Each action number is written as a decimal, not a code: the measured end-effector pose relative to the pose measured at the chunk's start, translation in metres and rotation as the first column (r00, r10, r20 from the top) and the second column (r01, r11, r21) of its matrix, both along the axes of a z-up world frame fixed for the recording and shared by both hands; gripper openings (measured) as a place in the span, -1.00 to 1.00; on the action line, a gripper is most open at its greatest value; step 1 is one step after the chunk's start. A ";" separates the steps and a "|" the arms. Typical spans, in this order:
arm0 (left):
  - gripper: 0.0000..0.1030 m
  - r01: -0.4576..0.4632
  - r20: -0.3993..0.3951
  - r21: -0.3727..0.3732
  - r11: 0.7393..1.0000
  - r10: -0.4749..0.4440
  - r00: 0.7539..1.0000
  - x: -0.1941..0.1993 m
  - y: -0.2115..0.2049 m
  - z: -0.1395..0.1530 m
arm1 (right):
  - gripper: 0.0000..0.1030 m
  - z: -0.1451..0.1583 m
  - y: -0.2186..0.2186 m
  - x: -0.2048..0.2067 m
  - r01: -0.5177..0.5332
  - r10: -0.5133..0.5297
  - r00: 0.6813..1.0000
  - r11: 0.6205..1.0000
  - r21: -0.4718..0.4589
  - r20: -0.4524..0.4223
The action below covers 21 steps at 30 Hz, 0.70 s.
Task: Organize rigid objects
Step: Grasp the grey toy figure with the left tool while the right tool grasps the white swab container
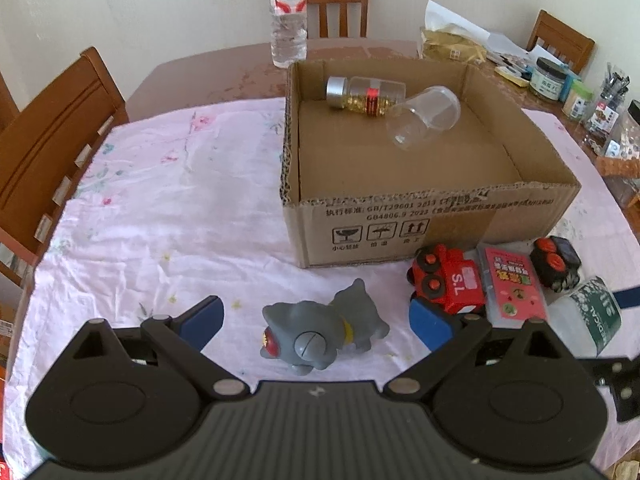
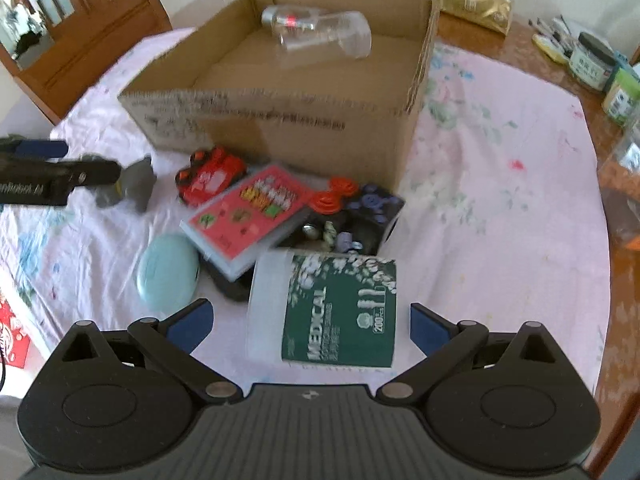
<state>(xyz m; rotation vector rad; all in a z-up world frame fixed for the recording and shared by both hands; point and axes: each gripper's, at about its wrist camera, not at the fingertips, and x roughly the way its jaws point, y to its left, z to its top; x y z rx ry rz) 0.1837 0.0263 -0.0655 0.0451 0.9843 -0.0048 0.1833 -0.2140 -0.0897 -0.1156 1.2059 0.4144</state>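
From the left wrist, the left gripper [image 1: 316, 322] stood spread wide, level, straddling the grey toy [image 1: 324, 330] near the table's front edge. The lumpy toy could squirt out if pinched on its rounded head.

From the right wrist, somewhat blurred, the right gripper [image 2: 310, 326] gaped, empty, around the tub [image 2: 324, 306]; it would probably roll. The box [image 2: 280, 120] waited behind.
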 end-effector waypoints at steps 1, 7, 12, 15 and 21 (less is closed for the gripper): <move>0.92 0.007 -0.006 -0.009 1.000 -0.007 1.000 0.001 0.001 -0.003 | 1.00 -0.002 0.002 -0.002 0.008 -0.008 1.000 1.000 -0.006 -0.010; 0.92 0.012 -0.021 -0.008 1.000 -0.012 1.000 0.011 -0.001 -0.020 | 1.00 -0.016 0.013 -0.008 0.051 -0.049 0.999 0.995 -0.081 0.022; 0.92 -0.019 -0.032 0.016 1.000 0.020 0.999 0.015 0.001 -0.034 | 1.00 -0.030 0.022 -0.009 0.044 -0.038 0.999 0.987 -0.154 0.039; 0.93 -0.021 -0.036 -0.021 1.000 0.020 0.999 0.011 0.008 -0.036 | 1.00 -0.030 0.022 -0.009 0.047 -0.042 0.998 0.989 -0.142 0.041; 0.93 0.019 -0.080 0.014 1.000 -0.018 0.997 -0.007 0.017 -0.037 | 1.00 -0.032 0.020 -0.009 0.037 -0.029 0.998 0.990 -0.133 0.057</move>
